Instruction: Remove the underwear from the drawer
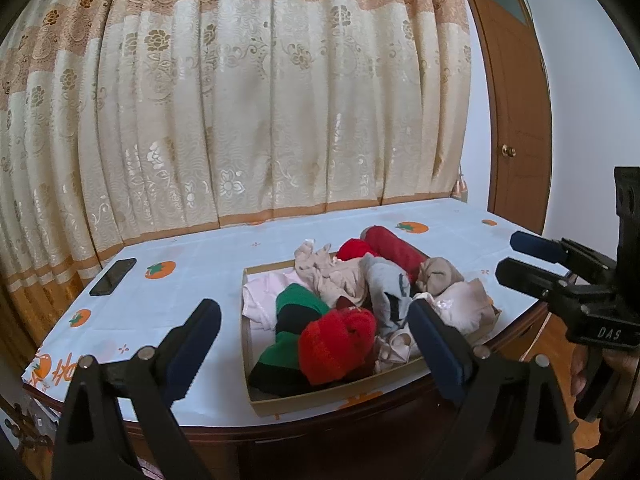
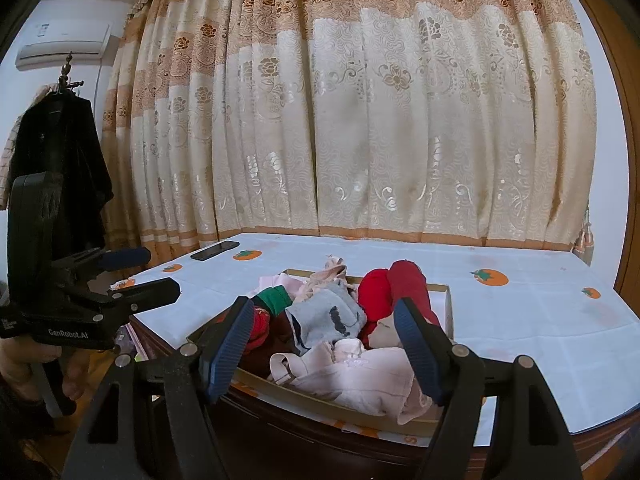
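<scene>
A shallow cardboard drawer tray (image 1: pixel 320 397) (image 2: pixel 320 400) sits on the table's near edge, heaped with clothing. In it lie a red knitted piece (image 1: pixel 336 344), a green and black piece (image 1: pixel 298 306), a grey piece (image 1: pixel 386 284) (image 2: pixel 328 314), a dark red roll (image 1: pixel 394 250) (image 2: pixel 408 284) and pale pink underwear (image 1: pixel 466 304) (image 2: pixel 360 376) at the right end. My left gripper (image 1: pixel 313 306) (image 2: pixel 160 272) hovers in front of the tray, open wide and holding nothing. My right gripper (image 2: pixel 322 303) (image 1: pixel 509 253) hovers over the pink underwear, open, its pads touching no cloth.
The table wears a white cloth (image 1: pixel 192 280) printed with orange fruit. A black phone (image 1: pixel 113 276) (image 2: pixel 215 250) lies at its far left. A patterned curtain (image 1: pixel 260 100) hangs behind. A brown door (image 1: pixel 516 120) stands right. A dark coat (image 2: pixel 56 160) hangs left.
</scene>
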A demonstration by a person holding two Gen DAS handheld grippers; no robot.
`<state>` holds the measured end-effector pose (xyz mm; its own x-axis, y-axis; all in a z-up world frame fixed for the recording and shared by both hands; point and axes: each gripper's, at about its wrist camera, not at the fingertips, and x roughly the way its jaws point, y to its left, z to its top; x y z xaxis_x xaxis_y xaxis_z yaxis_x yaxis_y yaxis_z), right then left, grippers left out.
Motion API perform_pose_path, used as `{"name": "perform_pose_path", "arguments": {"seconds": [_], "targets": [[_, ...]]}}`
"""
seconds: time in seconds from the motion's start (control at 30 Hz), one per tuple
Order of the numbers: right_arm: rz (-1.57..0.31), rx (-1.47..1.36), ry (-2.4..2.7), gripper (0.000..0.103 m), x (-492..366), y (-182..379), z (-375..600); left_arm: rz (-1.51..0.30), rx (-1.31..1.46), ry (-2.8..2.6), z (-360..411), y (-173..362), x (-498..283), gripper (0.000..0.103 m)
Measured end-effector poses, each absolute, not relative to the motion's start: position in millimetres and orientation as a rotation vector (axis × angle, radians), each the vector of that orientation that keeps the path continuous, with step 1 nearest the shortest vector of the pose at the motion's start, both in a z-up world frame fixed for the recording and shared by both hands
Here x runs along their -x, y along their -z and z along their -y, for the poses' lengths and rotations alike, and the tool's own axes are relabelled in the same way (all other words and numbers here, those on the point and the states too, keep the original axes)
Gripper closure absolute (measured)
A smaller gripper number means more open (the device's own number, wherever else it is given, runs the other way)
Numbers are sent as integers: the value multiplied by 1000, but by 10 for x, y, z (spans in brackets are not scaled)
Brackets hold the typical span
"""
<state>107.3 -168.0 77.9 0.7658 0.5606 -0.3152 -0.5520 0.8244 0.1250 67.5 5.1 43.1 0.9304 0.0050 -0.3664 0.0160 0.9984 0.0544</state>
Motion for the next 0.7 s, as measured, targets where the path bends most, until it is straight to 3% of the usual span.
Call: {"name": "perform_pose_path", "arguments": {"seconds": [0.7], "targets": [[-359,-11,-630,28,-1069,-764,1627,-409,-57,-8,-102,-493,-746,2]]}}
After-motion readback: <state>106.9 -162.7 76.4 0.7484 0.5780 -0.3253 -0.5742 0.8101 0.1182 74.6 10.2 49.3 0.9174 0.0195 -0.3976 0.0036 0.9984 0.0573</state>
